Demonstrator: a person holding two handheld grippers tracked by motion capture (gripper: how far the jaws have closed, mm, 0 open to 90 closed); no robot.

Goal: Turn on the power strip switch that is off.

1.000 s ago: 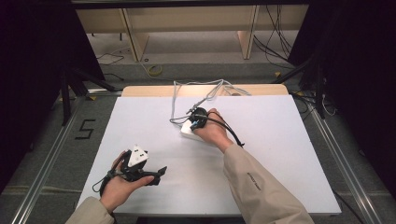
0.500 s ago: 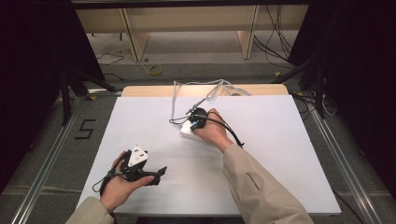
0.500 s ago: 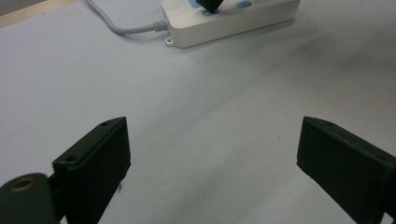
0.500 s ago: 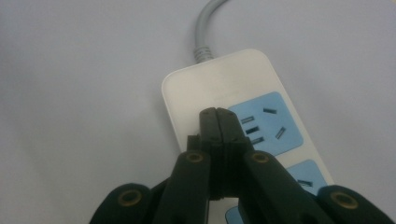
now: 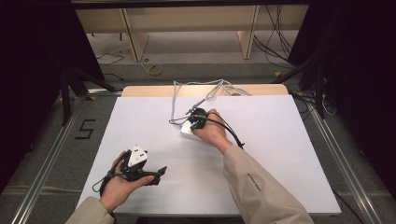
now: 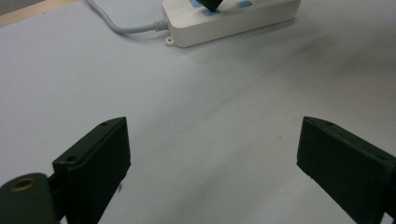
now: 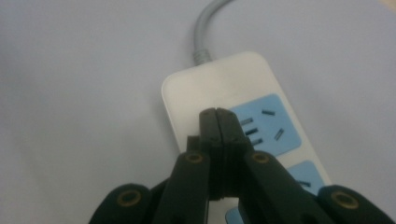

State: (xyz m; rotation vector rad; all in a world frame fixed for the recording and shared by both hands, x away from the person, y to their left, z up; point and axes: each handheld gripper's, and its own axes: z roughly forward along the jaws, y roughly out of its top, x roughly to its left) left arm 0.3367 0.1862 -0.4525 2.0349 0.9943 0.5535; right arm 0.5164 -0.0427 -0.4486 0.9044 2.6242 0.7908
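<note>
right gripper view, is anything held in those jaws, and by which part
Nothing is held. The right gripper has its jaws shut flat against each other, tips just over the white power strip near its first blue socket. Whether they touch it cannot be told.

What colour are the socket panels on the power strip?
Light blue panels on a white power strip, clearest in the right gripper view.

We see a white table (image 5: 289,154), beyond its far edge a wooden shelf frame (image 5: 187,28), a yellow cable coil (image 5: 155,70) on the floor there, a "5" marking (image 5: 85,129) on the floor to the table's left
</note>
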